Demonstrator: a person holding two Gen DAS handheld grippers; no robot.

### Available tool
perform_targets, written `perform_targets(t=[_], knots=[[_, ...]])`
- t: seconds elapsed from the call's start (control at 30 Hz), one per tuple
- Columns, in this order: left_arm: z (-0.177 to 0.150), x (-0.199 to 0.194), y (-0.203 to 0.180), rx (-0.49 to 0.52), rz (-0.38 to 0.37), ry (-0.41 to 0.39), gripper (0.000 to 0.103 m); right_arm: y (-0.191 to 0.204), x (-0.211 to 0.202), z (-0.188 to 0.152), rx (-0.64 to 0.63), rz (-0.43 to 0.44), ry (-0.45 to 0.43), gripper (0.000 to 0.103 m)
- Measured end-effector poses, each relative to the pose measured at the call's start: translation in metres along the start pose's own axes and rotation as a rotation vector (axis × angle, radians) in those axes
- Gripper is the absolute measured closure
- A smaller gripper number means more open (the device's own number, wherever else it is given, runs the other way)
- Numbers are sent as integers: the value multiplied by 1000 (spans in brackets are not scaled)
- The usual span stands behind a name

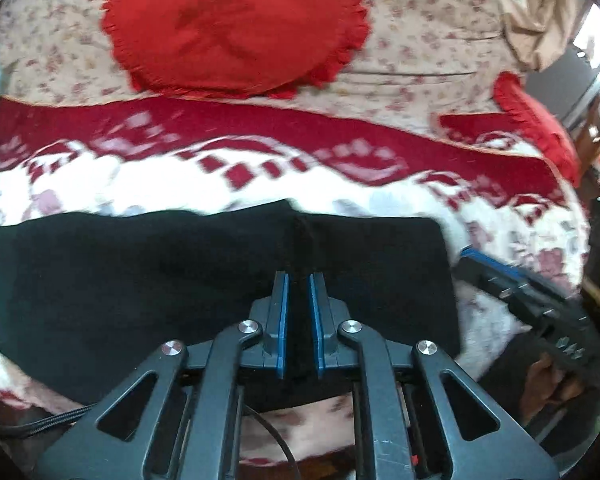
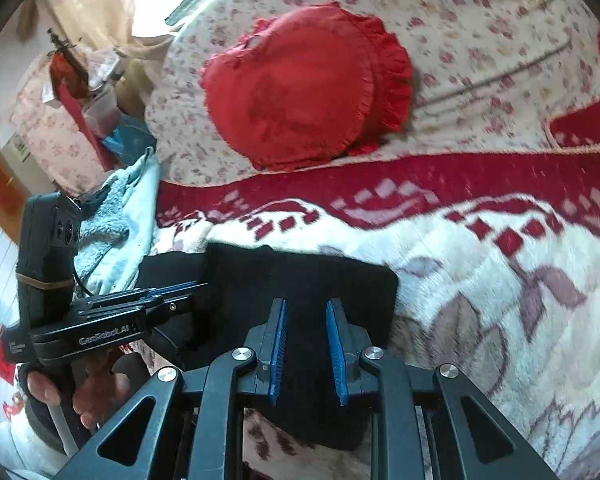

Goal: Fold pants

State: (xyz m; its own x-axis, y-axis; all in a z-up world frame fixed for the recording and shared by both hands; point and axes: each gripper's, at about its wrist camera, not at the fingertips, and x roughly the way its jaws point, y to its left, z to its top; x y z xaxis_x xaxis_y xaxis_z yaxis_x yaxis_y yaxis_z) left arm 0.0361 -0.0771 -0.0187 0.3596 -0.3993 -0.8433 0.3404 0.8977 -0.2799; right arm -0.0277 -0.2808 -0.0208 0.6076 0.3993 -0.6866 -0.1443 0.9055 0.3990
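With the black pants [image 1: 220, 280] folded lower centre on the blanket [image 1: 260, 184], left gripper [image 1: 298, 280] is pinched on a raised ridge of cloth; right gripper [image 2: 305, 308] hangs part-open, empty. Advice: lift both corners level, avoid dragging layers.

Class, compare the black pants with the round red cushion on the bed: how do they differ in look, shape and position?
1. The pants are plain black; the cushion is bright red.
2. The pants lie flat with straight edges; the cushion is round with a frilled rim.
3. The pants sit on the red-and-white blanket near the grippers; the cushion lies farther back on the floral sheet.
Both are soft fabric items resting on the bed.
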Motion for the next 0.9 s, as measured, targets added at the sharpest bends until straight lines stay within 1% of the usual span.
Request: perform_targets(t=[0.1, 0.17, 0.2, 0.27, 0.33, 0.4, 0.43, 0.47, 0.5, 0.53, 0.57, 0.63, 0.73, 0.83, 0.9], knots=[[-7, 14, 17, -57, 24, 38, 94, 7, 25, 1, -40, -24, 40, 84], [-12, 20, 21, -67, 37, 55, 94, 5, 43, -1, -40, -62, 80, 84], [-14, 22, 21, -67, 40, 61, 94, 4, 49, -2, -38, -62, 96, 84], [-16, 20, 20, -60, 40, 52, 94, 4, 51, -3, -35, -57, 99, 84], [-16, 15, 18, -58, 20, 44, 94, 6, 46, -2, -42, -45, 97, 84], [-15, 11, 20, -89, -33, 46, 92, 6, 41, -1, -40, -40, 97, 84], [-15, 8, 20, -100, -59, 43, 83, 6, 41, -1, -35, -42, 100, 84], [-14, 7, 20, -106, -77, 39, 70, 4, 40, -2, -30, -43, 104, 84], [-15, 6, 19, -110, -88, 36, 62, 2, 39, -4, -21, -43, 107, 83], [-16, 4, 18, -111, -98, 33, 53, 1, 38, -5, -14, -41, 107, 83], [-18, 3, 17, -110, -106, 32, 50, -1, 36, -5, -4, -35, 107, 83], [-21, 3, 15, -102, -111, 42, 49, -4, 33, -6, 15, -21, 105, 83], [-22, 0, 13, -101, -107, 43, 49, -6, 29, -5, 17, -28, 97, 83], [-24, -6, 16, -109, -132, 38, 49, -9, 26, -4, 21, -28, 92, 82], [-24, -11, 17, -111, -141, 28, 43, -11, 25, -4, 28, -24, 92, 81]])
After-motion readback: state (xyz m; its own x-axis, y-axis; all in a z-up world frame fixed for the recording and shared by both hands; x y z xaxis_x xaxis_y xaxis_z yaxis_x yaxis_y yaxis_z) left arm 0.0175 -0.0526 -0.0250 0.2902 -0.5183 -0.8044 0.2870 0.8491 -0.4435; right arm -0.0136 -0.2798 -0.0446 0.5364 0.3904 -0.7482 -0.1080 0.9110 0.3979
